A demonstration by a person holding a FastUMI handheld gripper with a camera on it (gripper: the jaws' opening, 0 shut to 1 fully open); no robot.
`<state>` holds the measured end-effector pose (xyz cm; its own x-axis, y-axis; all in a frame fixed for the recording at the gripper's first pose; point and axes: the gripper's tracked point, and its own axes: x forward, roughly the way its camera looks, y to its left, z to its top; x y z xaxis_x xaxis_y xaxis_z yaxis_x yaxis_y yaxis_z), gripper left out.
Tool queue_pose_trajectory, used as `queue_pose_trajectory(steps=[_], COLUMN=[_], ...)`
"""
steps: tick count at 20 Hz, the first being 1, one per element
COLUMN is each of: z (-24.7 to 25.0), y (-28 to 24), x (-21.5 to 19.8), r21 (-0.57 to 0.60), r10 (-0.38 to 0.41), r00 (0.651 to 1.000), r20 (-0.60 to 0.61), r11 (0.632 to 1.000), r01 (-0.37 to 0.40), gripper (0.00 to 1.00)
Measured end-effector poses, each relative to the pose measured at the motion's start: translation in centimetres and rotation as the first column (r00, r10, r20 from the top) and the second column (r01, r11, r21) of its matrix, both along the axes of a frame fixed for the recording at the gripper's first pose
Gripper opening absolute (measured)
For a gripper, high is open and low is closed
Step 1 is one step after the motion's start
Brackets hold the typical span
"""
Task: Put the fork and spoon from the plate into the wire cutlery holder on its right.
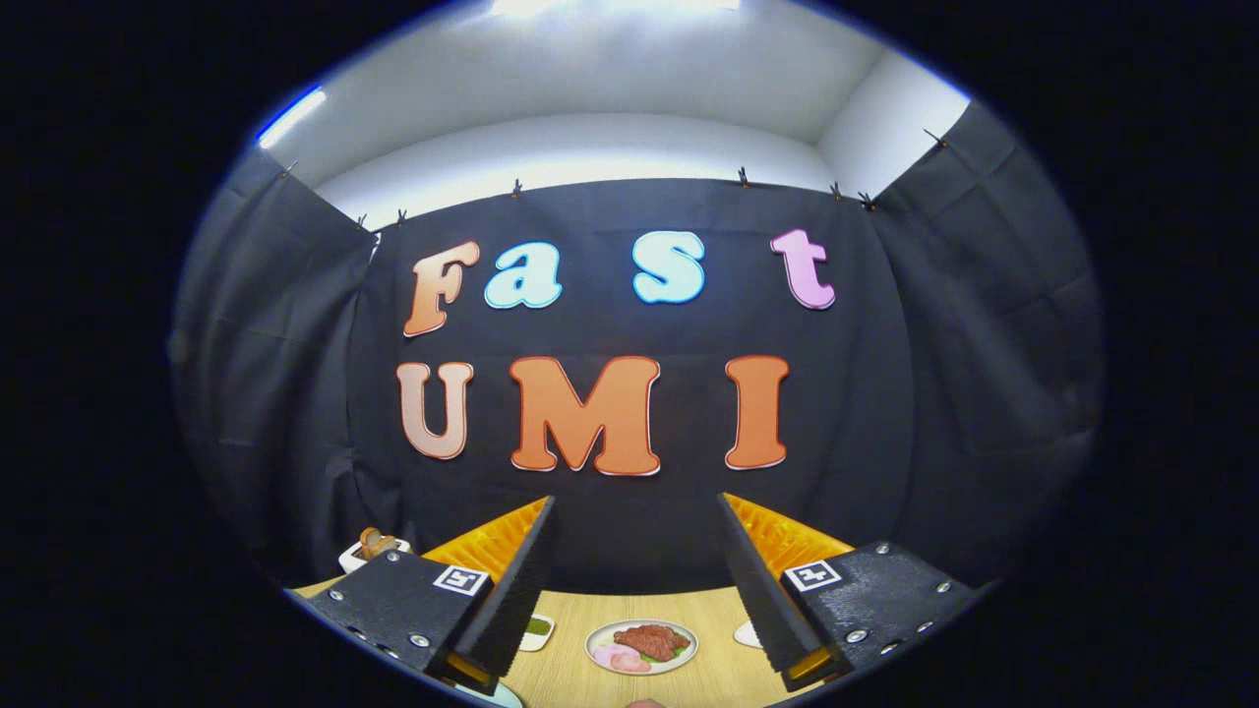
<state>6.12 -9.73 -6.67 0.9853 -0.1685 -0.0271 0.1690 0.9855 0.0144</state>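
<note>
**Hand-held gripper wide open above the desk, nothing held**

Here the hand-held gripper was raised and looked mostly at the booth's draped cloth wall, with its two fingers spread wide and nothing between them. Each finger was a long wedge with a finely ribbed inner pad, mounted on a rough-textured, matte block studded with small round screws and bearing a square printed marker.

Below and between the fingers lay a strip of the desk, a pale, smooth wood-grain surface. On it, between the fingers and just ahead of them, sat a round, flat plate with a light rim, carrying a dark reddish slab and pinkish slices that looked like food. Whether a fork or spoon lay on it I could not tell. Beside the left finger a small white dish with something green peeked out, and a white edge of another item showed beside the right finger. Beyond the left block, near the wall, stood a small white tray with a brownish rounded object on it. The wire cutlery holder could not be made out.
</note>
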Motion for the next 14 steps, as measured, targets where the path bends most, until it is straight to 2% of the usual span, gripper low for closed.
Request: queue_pose_trajectory(steps=[4,14], z=[1.1,1.3], y=[0.9,1.8], x=[0.3,1.3], r21=[-0.007,0.013], r10=[0.026,0.041], r00=[0.999,0.997], r20=[0.047,0.061], r11=[1.0,0.999], r01=[-0.026,-0.042], gripper=[0.95,0.96])
